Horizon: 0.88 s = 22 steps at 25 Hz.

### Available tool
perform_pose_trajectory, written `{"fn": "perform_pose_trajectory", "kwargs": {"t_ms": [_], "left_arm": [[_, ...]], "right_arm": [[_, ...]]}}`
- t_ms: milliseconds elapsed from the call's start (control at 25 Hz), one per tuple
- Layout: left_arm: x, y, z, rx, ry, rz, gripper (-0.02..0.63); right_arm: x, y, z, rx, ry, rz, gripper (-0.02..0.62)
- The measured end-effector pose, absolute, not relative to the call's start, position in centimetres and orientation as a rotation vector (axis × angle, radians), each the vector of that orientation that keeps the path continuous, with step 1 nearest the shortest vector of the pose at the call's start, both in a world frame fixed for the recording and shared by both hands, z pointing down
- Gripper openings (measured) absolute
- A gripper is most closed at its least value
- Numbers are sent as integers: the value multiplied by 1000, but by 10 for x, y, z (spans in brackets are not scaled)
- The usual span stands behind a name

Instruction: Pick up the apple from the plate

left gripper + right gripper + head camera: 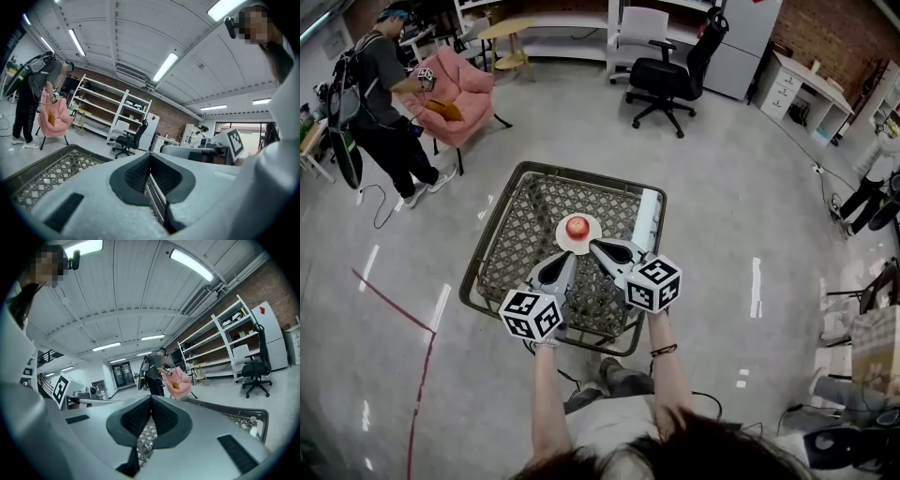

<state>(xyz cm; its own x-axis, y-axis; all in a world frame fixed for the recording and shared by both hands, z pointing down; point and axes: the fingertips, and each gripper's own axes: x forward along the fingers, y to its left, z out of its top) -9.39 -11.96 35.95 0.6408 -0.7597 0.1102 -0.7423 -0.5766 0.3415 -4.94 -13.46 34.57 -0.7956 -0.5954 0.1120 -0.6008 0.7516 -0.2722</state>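
Both arms were stretched forward, the left gripper and right gripper side by side, jaws together, empty.

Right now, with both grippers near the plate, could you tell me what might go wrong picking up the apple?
Both the left gripper and right gripper are shut close to the apple; advancing unopened would likely knock it off the plate. The plate rests on a wire-mesh table and could shift if nudged.
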Motion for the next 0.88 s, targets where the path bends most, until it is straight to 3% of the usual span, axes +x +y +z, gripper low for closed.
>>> {"fn": "perform_pose_trajectory", "kwargs": {"t_ms": [880], "left_arm": [[-108,-173,401,2420,-1304,5,11]], "right_arm": [[-50,-193,399,989,-2857,604,9]]}}
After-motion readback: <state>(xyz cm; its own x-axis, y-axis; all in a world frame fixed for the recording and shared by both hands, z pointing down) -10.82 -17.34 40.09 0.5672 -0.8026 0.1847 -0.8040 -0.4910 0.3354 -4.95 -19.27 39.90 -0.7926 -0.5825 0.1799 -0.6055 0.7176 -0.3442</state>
